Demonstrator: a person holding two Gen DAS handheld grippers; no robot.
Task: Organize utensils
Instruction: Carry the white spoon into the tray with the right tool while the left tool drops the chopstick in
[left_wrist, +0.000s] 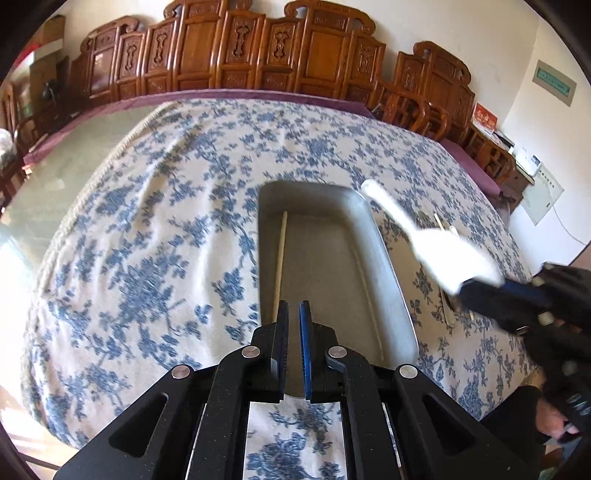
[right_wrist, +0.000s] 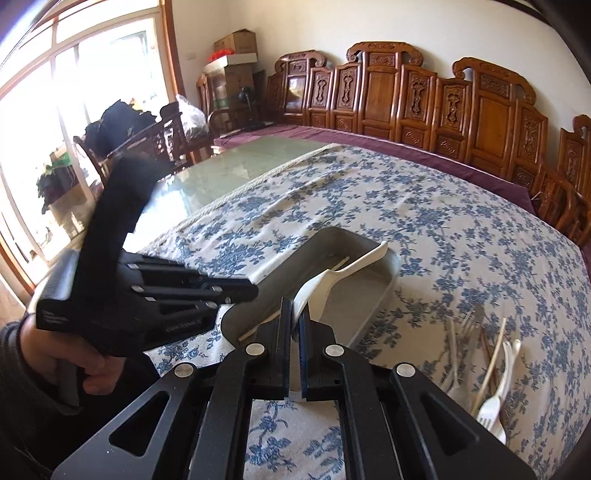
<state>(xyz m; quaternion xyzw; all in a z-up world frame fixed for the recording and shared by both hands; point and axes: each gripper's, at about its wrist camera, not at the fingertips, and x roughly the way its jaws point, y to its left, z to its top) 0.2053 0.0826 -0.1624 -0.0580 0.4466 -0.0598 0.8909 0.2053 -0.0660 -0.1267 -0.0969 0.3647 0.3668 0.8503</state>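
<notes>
A long grey metal tray (left_wrist: 373, 236) lies on the blue-flowered tablecloth (left_wrist: 147, 221). At its left wall rests one pale wooden chopstick (left_wrist: 280, 262). The left gripper (left_wrist: 294, 314) hangs over its near end, jaws together, empty. Over its right rim the right gripper (right_wrist: 295, 317) pinches a white plastic spoon (right_wrist: 332, 275). Right of the tray lie loose forks and chopsticks (right_wrist: 487, 369), blurred.

One metal tray (left_wrist: 384, 266) holds one wooden chopstick (left_wrist: 279, 258); one white spoon (right_wrist: 332, 275) hangs above, and roughly five loose utensils (right_wrist: 487, 365) lie at four o'clock.
</notes>
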